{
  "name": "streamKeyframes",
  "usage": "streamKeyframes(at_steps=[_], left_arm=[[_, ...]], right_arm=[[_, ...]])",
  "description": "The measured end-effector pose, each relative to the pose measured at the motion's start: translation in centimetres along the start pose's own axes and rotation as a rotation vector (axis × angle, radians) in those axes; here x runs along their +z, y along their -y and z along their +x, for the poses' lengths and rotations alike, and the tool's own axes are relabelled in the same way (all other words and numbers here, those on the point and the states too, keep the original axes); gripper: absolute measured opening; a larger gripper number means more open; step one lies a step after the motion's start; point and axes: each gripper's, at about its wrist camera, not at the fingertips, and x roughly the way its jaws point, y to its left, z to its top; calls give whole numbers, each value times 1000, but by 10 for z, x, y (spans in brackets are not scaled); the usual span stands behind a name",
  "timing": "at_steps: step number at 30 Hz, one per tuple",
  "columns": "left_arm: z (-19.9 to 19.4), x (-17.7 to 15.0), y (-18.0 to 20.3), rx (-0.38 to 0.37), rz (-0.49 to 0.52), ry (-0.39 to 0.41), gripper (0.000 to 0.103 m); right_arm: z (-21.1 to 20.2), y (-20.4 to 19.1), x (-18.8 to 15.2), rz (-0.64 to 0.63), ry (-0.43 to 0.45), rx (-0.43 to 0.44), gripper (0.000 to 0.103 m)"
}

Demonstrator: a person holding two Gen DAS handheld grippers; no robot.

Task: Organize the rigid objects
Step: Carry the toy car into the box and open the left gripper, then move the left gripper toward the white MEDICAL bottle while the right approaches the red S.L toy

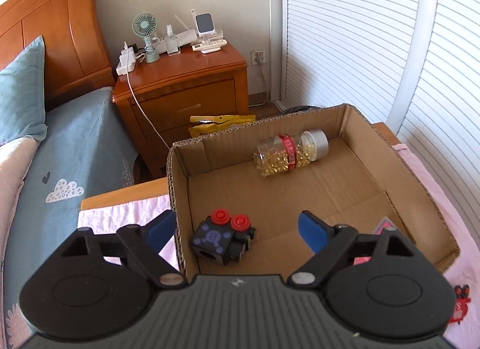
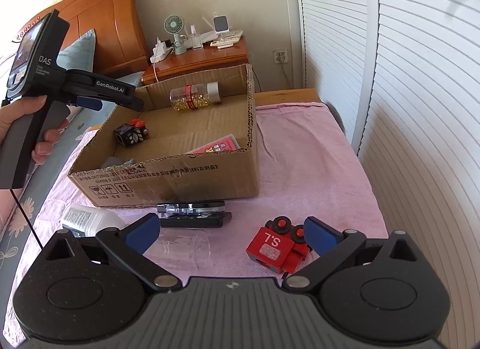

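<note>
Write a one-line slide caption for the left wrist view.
Open left gripper above a cardboard box holding a black toy block and a capsule bottle.

Bright, sharp daylight throughout, with soft shadows, strong fisheye bending and dark vignetted corners.

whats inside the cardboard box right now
Inside the cardboard box: a black toy block with red knobs, a clear bottle of yellow capsules lying on its side, and a pink packet. Something grey sits at the near corner, mostly hidden by the box wall.
</note>
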Motion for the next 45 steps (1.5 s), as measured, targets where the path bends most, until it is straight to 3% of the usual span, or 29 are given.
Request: streamKeyframes(at_steps=[11, 23, 30, 34, 45], left_arm=[[-68, -27, 1, 29, 35, 40, 93], [-128, -93, 11, 26, 12, 84, 100], [-131, -137, 29, 27, -20, 99, 101], [-124, -160, 41, 38, -27, 107, 101], [-95, -187, 41, -1, -106, 104, 101]], right_arm=[[-28, -9, -8, -16, 44, 30, 103], [-40, -4, -25, -41, 40, 27, 103], [-37, 5, -38, -66, 33, 6, 103], [-25, 12, -51, -88, 3, -60, 103], [7, 28, -80, -80, -106, -115, 103]])
